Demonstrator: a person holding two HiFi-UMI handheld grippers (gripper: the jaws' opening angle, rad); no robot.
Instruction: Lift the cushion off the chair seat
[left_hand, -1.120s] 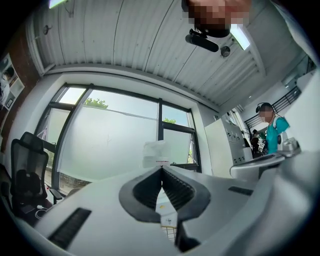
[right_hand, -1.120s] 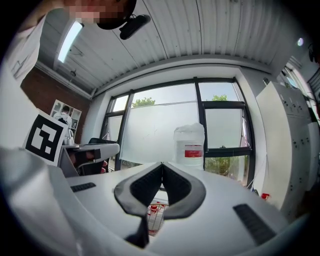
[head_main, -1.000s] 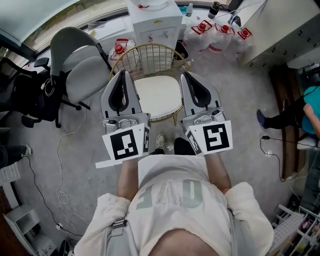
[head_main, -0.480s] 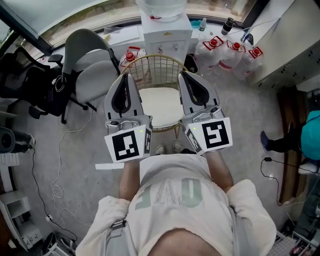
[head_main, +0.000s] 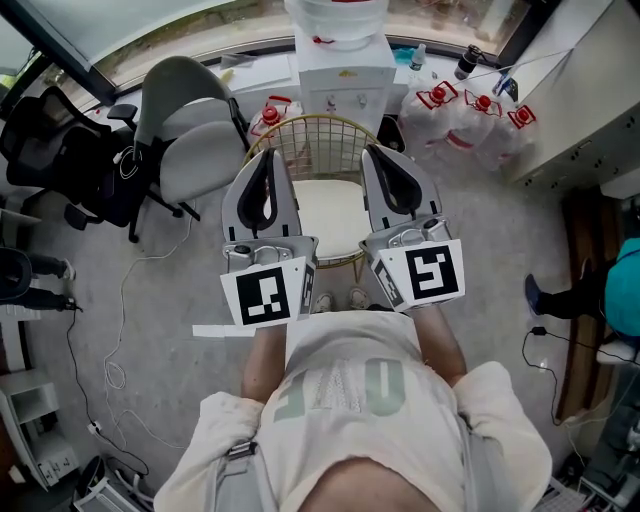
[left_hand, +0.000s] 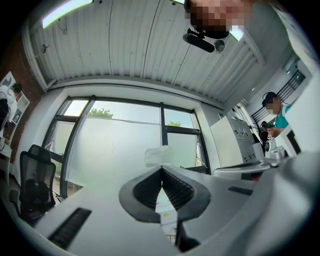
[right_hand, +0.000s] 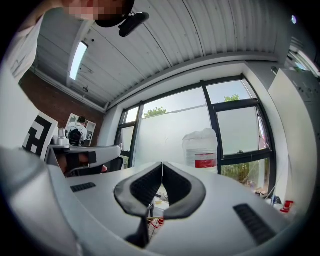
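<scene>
White cushion (head_main: 328, 215) lies flat on the seat of the gold wire chair (head_main: 310, 135), not lifted yet. Left gripper (head_main: 268, 156) and right gripper (head_main: 369, 150) are held above the seat's left and right sides, pointing at the far window, well clear of the cushion. Both sets of jaws are pressed together with nothing between them. The cushion looks soft, light and floppy, and will likely sag if pinched at 1 spot. Best to open up and take the near edge at 2 points, left and right.

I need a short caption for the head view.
Left gripper and right gripper, both shut, held over the cushion on the chair.
</scene>
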